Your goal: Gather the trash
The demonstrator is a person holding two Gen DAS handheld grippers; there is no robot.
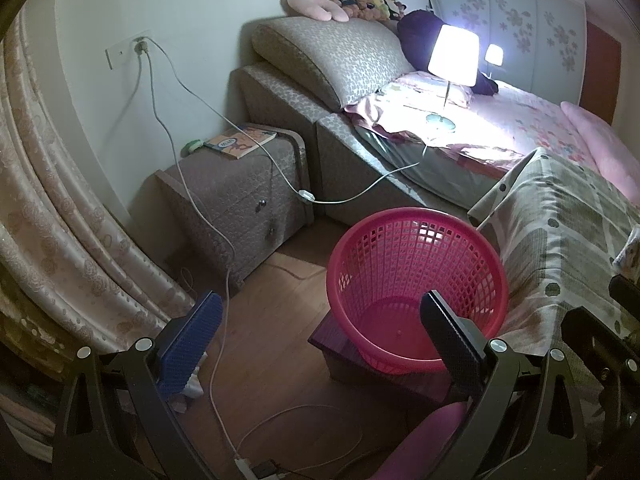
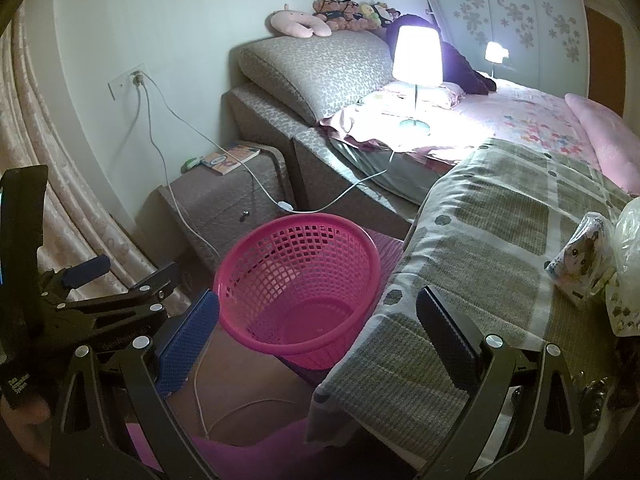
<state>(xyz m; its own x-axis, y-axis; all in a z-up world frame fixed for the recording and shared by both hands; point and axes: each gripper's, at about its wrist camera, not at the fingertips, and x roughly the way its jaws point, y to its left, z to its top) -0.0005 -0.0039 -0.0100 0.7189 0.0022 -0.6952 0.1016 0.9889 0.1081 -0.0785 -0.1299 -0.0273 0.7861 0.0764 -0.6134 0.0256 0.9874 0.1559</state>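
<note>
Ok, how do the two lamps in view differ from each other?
The near lamp looks much bigger, and its tapered shade, thin metal stem and round base all show; of the far lamp only a small glowing shade and a short stem can be made out. The near lamp stands on the bed close to the cushioned headboard; the far lamp sits beyond the bed, by the flowered wardrobe doors. Both are switched on and upright.

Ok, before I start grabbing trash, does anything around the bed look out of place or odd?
Yes. A lit table lamp stands on the bed's sheet instead of the nightstand, its cord trailing off the mattress. A printed packet and clear plastic bag lie on the blanket. The pink basket looks empty.
</note>
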